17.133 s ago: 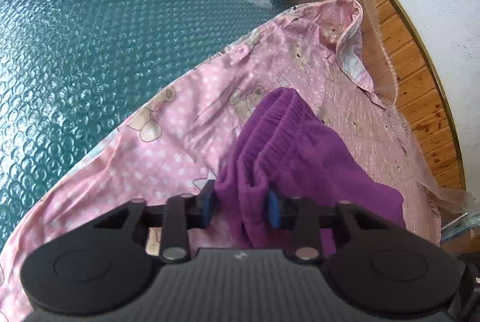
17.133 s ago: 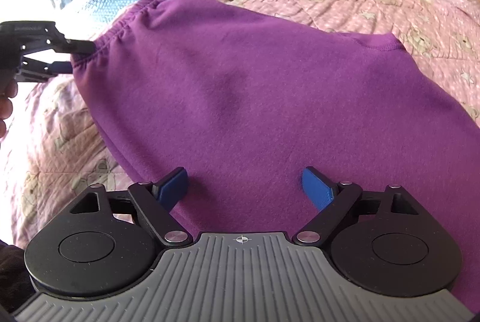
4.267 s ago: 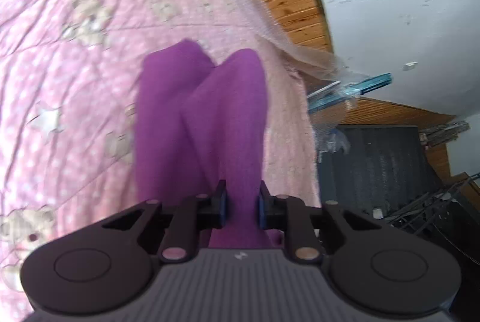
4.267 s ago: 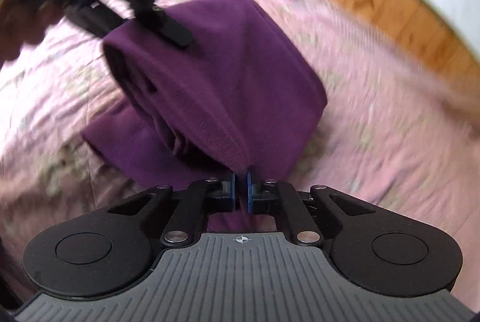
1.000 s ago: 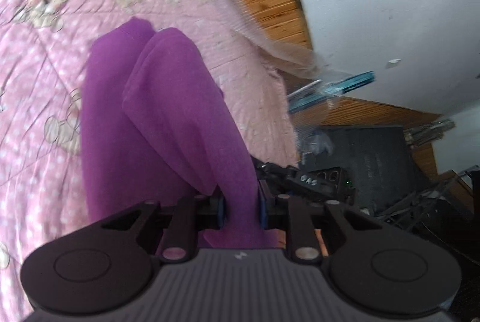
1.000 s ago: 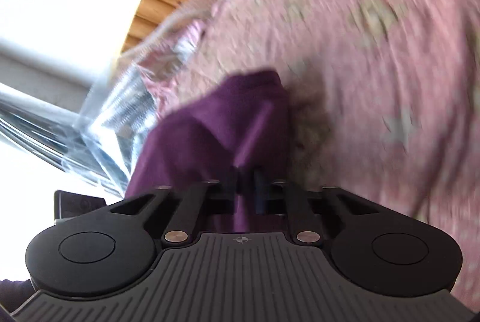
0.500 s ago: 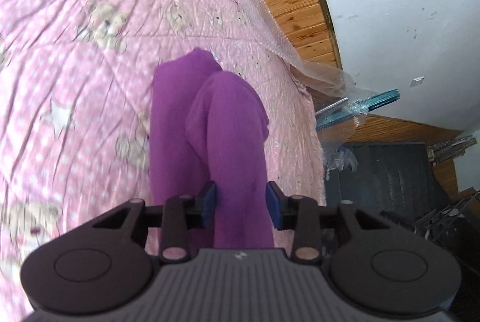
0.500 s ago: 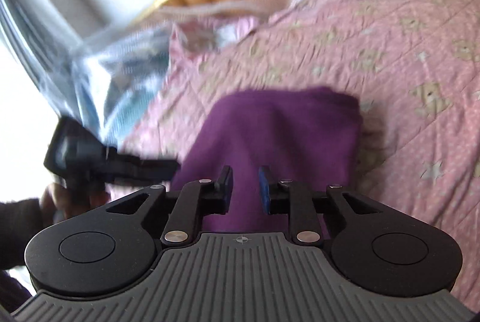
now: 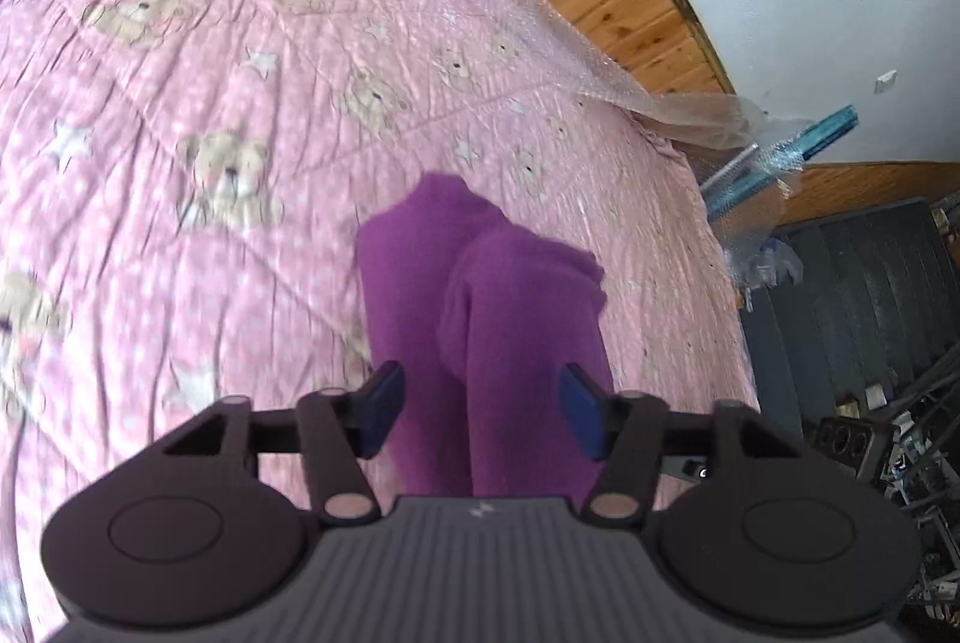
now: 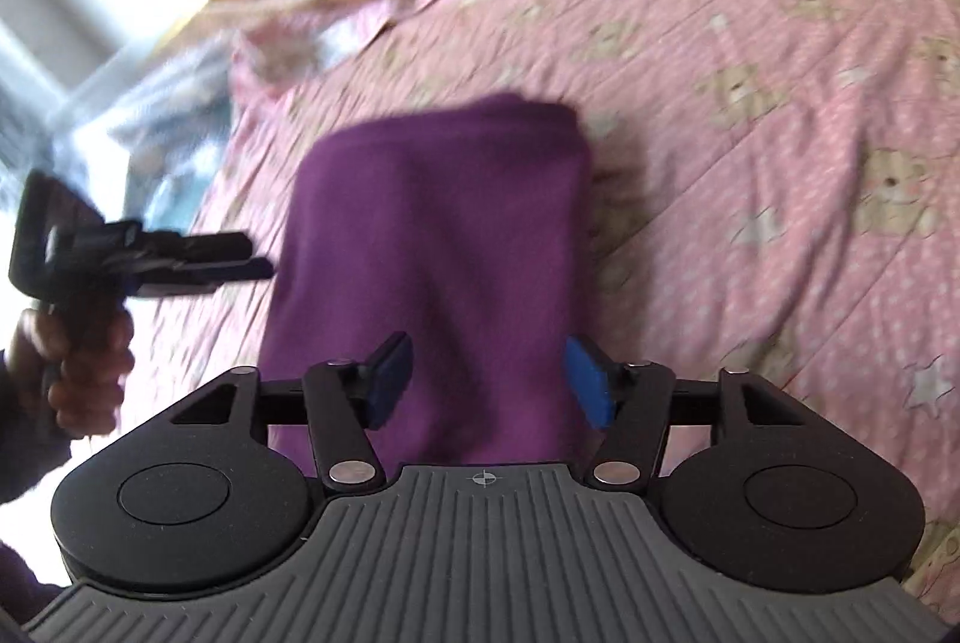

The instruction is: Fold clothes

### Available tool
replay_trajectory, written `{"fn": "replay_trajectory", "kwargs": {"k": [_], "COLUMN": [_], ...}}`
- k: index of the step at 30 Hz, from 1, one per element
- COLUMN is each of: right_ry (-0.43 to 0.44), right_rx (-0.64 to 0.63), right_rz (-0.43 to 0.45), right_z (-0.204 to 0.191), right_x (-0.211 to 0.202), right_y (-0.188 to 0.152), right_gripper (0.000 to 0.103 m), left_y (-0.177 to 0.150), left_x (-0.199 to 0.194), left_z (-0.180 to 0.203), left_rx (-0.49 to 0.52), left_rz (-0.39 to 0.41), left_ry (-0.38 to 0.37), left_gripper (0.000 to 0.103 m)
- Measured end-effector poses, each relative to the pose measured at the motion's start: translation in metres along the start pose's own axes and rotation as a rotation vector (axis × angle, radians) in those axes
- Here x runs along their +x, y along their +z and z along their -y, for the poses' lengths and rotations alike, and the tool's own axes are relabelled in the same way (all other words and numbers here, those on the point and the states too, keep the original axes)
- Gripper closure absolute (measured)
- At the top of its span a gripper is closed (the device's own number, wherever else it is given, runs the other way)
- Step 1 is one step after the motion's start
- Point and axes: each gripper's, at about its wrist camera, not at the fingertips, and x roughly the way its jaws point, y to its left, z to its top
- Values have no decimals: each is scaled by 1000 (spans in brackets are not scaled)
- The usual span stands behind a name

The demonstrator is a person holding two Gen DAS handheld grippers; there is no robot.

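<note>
We see our left hand-held gripper (image 9: 480, 418) and right hand-held gripper (image 10: 486, 382) built alike: black linkage arms with silver pivot screws, round black discs on both sides, a ribbed grey body with a small crosshair mark, and blue pads (image 10: 585, 388). A dark sleeve (image 10: 18, 439) covers our left wrist.

Daylit scene, bright overall. In the right wrist view, light enters from the upper left of the frame, where the window area is blown out to white; motion blur smears the left side, the hand (image 10: 84, 355) and the far edge of the garment (image 10: 438, 247), which casts a soft shadow to its right on the quilt (image 10: 780, 115). The left wrist view is sharper, mildly blurred at lower left. Both frames bow strongly at the edges, with dark vignetted corners.
</note>
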Motion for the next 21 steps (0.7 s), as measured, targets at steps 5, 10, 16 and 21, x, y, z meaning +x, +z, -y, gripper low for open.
{"fn": "replay_trajectory", "kwargs": {"k": [5, 10, 16, 21], "right_ry": [70, 158, 155, -99], "right_rx": [115, 224, -12, -218], "right_rz": [-42, -103, -136, -39], "right_z": [24, 45, 23, 18], "right_x": [20, 42, 35, 41], "right_y": [0, -4, 52, 130], "right_gripper": [36, 61, 88, 68], "left_y": [13, 12, -9, -44], "left_x": [31, 47, 19, 33], "left_z": [-9, -21, -2, 17], "left_rx": [-27, -100, -192, -273], "left_rz": [-42, -29, 48, 2], "left_ry": [28, -21, 1, 167], "left_gripper": [39, 62, 81, 87]}}
